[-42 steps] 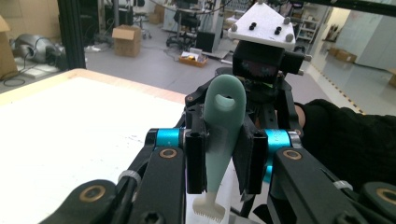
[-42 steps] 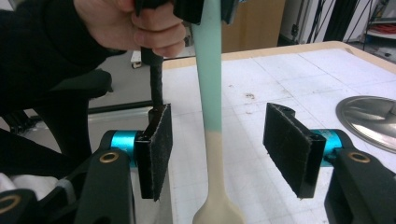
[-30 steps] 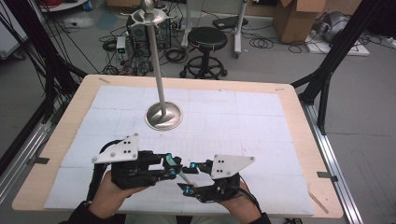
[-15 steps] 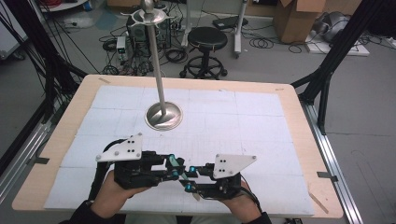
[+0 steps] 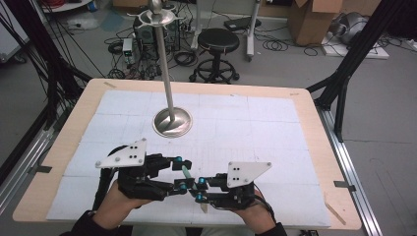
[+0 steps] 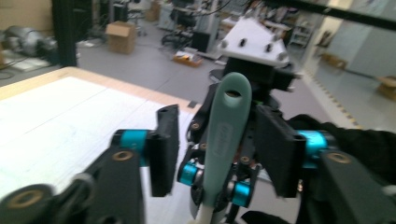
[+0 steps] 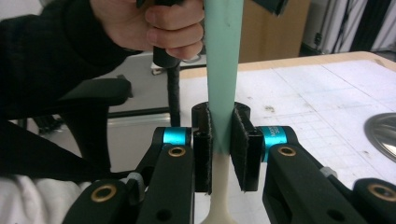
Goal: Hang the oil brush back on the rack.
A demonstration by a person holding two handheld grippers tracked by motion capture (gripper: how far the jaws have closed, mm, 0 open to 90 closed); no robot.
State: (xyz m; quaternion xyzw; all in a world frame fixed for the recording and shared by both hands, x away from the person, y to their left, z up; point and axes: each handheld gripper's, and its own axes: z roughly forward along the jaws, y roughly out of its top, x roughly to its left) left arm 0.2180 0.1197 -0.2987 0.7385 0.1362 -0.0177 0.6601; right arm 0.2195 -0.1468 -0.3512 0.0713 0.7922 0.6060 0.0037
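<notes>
Mint-green smooth handle [image 7: 223, 70] (flat, cream-tipped) pinched by right tool [image 7: 219, 144].

In the right gripper view the top edge is cutting off the green handle [image 7: 224, 70], and the bottom edge is hiding its cream end. In the left gripper view the near jaws are blurring. The stand [image 5: 167, 73] is leaving the high view.

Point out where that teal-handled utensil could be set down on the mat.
Free: the white mat right of the metal stand, and the strip to its left. Crowded: the near edge, where the left hand-held gripper and right hand-held gripper meet at the utensil.
</notes>
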